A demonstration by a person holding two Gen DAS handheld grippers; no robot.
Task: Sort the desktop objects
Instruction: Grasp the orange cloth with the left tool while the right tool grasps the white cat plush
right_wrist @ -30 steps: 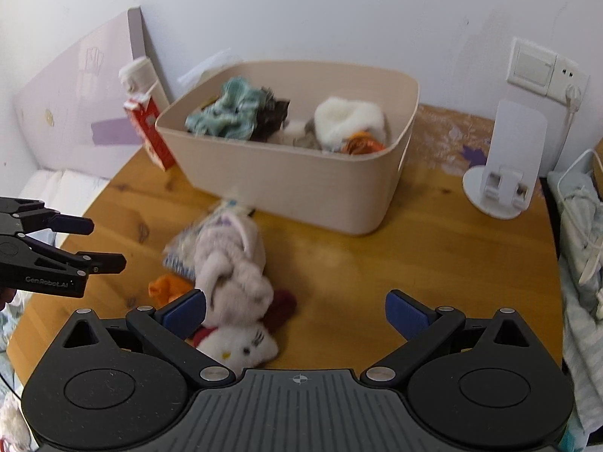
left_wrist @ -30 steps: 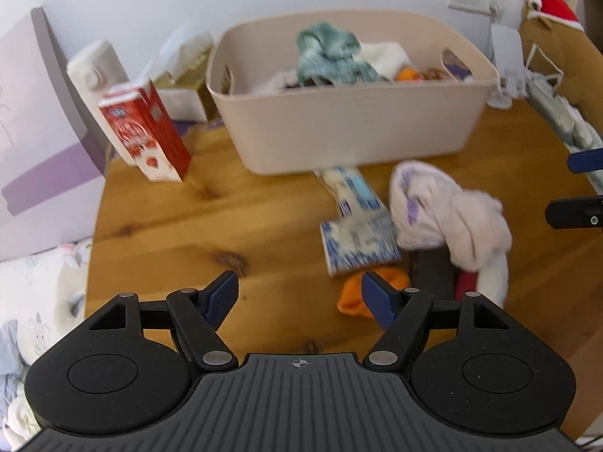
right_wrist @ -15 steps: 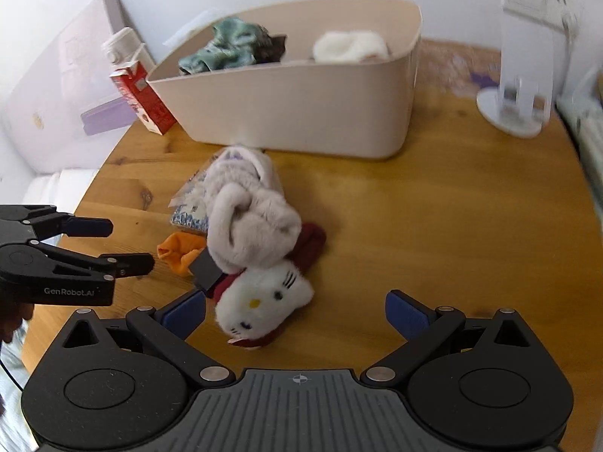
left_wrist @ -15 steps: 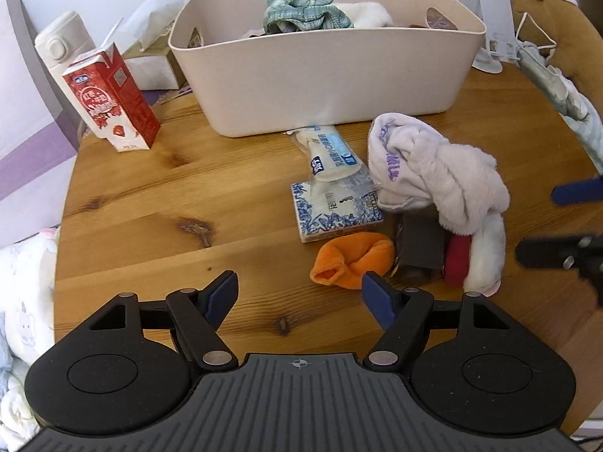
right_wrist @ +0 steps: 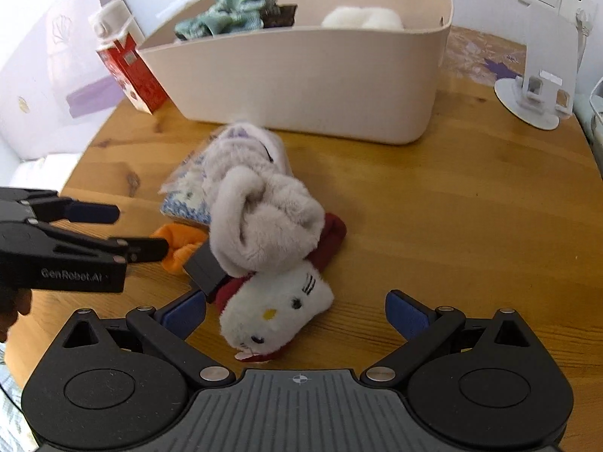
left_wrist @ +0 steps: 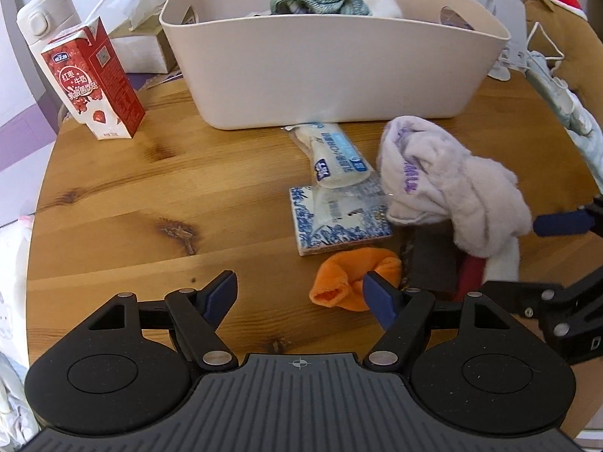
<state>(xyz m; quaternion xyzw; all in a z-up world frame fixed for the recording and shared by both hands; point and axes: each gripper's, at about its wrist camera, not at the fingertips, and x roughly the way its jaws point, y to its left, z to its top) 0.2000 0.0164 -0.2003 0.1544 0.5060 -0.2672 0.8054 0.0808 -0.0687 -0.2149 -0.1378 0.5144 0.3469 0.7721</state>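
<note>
Both tongs have come down closer to the pile since the earlier frame. Left tongs (left_wrist: pixel 299 295), spread and empty, hover with one tip over the orange sock (left_wrist: pixel 352 282). Right tongs (right_wrist: pixel 296 310), spread and empty, straddle the white cat-face plush sock (right_wrist: pixel 279 312). Pale fleece sock (right_wrist: pixel 260 214) lies mid-worktop (left_wrist: pixel 150 188), overlapping the blue-patterned packet (left_wrist: pixel 339 218). The beige bin (left_wrist: pixel 331 71), holding clothes, stands near the worktop's far edge, the red milk carton (left_wrist: pixel 94 83) beside it.

Both grippers tilt steeply down over the tabletop's near edge, the left gripper (left_wrist: pixel 299 293) and right gripper (right_wrist: pixel 296 314) each spread wide with nothing clamped, apparently clear of the surface.
</note>
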